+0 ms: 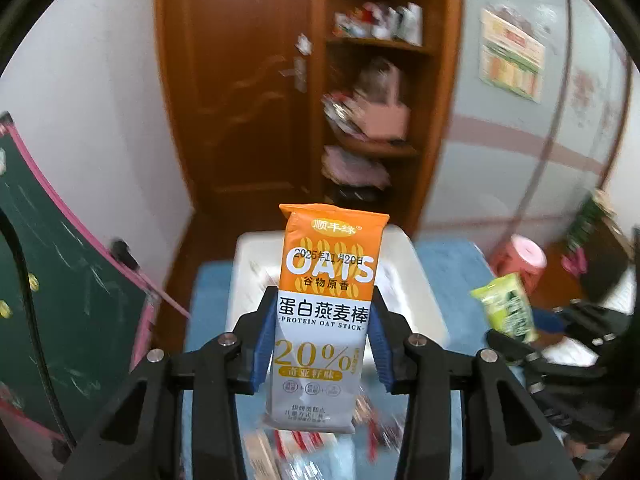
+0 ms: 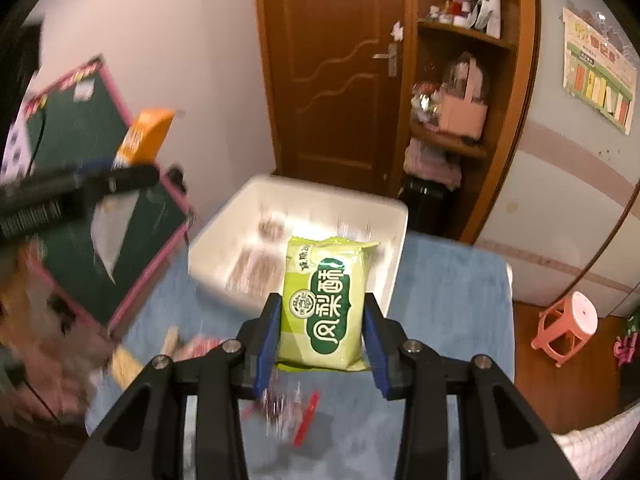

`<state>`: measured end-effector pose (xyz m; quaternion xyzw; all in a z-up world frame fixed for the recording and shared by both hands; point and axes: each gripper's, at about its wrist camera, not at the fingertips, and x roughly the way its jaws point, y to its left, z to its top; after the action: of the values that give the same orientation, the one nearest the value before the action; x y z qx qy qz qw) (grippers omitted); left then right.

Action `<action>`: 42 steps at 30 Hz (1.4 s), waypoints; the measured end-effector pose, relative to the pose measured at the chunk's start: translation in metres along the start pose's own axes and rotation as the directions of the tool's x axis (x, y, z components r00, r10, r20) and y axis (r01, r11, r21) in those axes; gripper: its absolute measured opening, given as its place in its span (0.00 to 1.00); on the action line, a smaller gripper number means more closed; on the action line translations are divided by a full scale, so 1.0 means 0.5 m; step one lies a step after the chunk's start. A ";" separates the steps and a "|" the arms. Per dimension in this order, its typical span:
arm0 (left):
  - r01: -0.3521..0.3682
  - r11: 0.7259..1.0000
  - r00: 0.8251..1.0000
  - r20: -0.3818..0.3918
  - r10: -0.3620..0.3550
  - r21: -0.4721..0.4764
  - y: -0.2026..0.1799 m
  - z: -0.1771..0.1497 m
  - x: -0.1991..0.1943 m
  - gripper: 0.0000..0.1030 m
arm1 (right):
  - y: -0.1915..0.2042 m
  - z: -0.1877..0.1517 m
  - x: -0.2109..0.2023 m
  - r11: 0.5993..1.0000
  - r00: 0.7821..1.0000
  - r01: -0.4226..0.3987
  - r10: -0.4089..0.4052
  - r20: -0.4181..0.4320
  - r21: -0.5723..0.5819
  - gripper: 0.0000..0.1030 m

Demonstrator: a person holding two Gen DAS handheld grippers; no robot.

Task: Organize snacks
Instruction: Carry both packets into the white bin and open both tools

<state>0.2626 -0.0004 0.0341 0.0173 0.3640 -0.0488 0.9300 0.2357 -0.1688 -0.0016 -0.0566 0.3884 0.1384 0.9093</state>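
Observation:
My left gripper (image 1: 322, 300) is shut on an orange and white protein oat stick packet (image 1: 326, 312) and holds it upright above the table, in front of a white bin (image 1: 416, 280). My right gripper (image 2: 322, 304) is shut on a green pineapple cake packet (image 2: 326, 300), held above the near edge of the white bin (image 2: 396, 224), which holds several snack packets. The green packet also shows at the right of the left wrist view (image 1: 506, 306). The oat stick and left gripper show at the left of the right wrist view (image 2: 144, 136).
A blue cloth (image 2: 452, 300) covers the table. Loose snacks (image 2: 288, 408) lie on it below the grippers. A green chalkboard with a pink frame (image 2: 132, 216) stands left. A wooden door and shelves (image 2: 452, 80) are behind. A pink stool (image 2: 568, 328) stands right.

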 end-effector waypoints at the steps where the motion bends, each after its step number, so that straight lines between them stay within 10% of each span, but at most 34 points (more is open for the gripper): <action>1: -0.029 1.000 1.000 0.006 0.029 -0.006 0.005 0.020 0.020 0.40 | -0.007 0.025 0.008 1.000 1.000 0.000 0.000 0.006 0.013 0.38; 9: -0.088 0.996 0.996 -0.005 0.088 -0.005 0.004 0.079 0.193 0.40 | -0.049 0.156 0.124 0.995 0.999 0.046 -0.048 0.023 0.089 0.39; 26: -0.081 0.996 0.970 -0.226 0.090 0.049 -0.036 -0.012 0.468 0.43 | -0.052 0.101 0.347 0.994 0.985 0.057 -0.041 -0.165 0.095 0.39; 28: -0.089 0.995 0.966 -0.240 0.096 0.040 -0.030 -0.016 0.479 0.74 | -0.053 0.098 0.360 0.994 0.983 0.059 -0.042 -0.177 0.089 0.41; 31: -0.122 0.992 0.955 -0.271 0.121 0.014 -0.014 -0.024 0.500 0.95 | -0.062 0.086 0.390 0.993 0.975 0.045 -0.020 -0.221 0.111 0.45; 42: -0.081 0.996 0.946 -0.319 0.064 -0.042 0.011 -0.053 0.479 0.95 | -0.088 0.041 0.400 0.977 0.956 -0.010 0.072 -0.285 0.215 0.46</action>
<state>0.4204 -0.0120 -0.1481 0.0130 0.5090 -0.0012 0.8607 0.3950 -0.1651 -0.1317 0.0287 0.5314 0.1053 0.8401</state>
